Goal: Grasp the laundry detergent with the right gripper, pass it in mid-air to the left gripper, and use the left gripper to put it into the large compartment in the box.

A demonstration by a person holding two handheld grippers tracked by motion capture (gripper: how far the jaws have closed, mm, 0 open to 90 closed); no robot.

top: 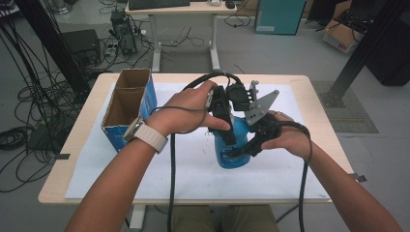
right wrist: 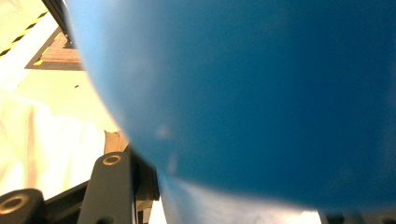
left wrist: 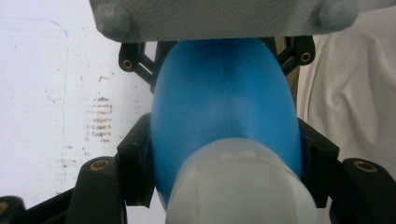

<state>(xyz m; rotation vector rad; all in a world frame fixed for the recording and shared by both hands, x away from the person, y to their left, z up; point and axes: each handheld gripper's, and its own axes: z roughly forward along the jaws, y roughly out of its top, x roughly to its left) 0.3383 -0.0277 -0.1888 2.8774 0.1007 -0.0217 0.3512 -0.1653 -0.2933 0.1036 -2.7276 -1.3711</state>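
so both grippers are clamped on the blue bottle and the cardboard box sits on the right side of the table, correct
Not quite. The left gripper and right gripper are both clamped on the blue bottle, but the cardboard box sits on the left side of the table, not the right. The high view shows this.

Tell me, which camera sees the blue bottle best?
The high view: the blue bottle stands on the white mat, held by both grippers. The left gripper view shows its body and pale cap close up; the right gripper view shows a blurred blue wall.
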